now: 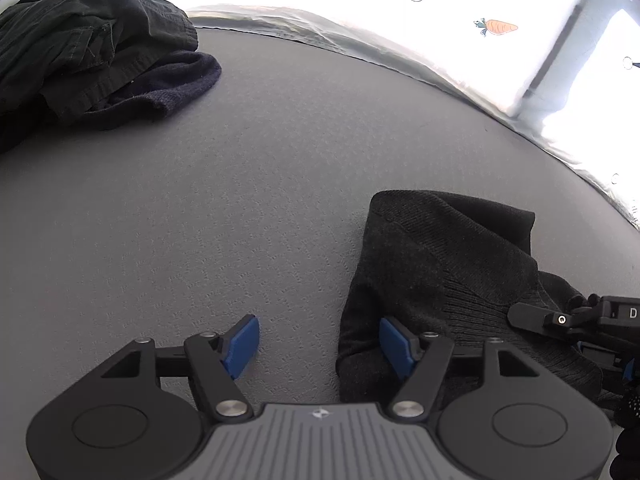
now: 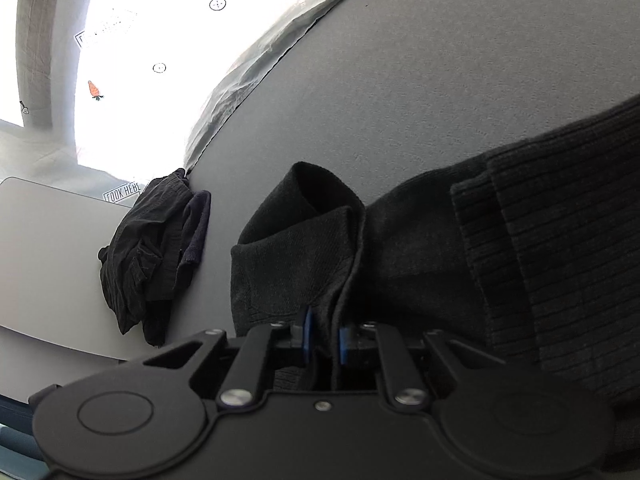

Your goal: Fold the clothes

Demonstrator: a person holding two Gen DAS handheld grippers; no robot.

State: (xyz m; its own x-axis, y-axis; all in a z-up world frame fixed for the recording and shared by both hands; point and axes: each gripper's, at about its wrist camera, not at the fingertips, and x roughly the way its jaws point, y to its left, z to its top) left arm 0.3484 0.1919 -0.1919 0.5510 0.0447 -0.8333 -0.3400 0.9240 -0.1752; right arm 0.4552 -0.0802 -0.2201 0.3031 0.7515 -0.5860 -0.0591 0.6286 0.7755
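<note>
Left gripper [image 1: 320,346]: jaws stand well apart, blue pads clear of any cloth pinch. The left pad [image 1: 242,346] hangs over bare surface; the right pad sits against the near edge of the black knit sweater [image 1: 448,264], with nothing held between the two.

Right gripper [image 2: 323,338]: jaws drawn close together, clamped on a fold of the same sweater; a thin ridge of dark fabric runs up from between the blue pads. In the left wrist view this gripper [image 1: 532,316] enters from the right edge, lying on the ribbed part of the garment.

The sweater lies bunched on the grey textured table cover [image 1: 248,200], at the near right of the left wrist view. Its ribbed band [image 2: 560,260] spreads to the right in the right wrist view, and a rolled, open cuff or fold [image 2: 316,192] rises ahead of the clamped jaws.

Farther off, well apart from the sweater, a heap of dark clothes [image 1: 80,52] rests at the cover's far edge: a black woven garment on top, a navy knit piece [image 1: 176,84] partly under it.

Beyond, a crinkled clear plastic edge [image 1: 360,44] borders the cover, then a bright white surface bearing a small carrot picture [image 1: 498,27].
</note>
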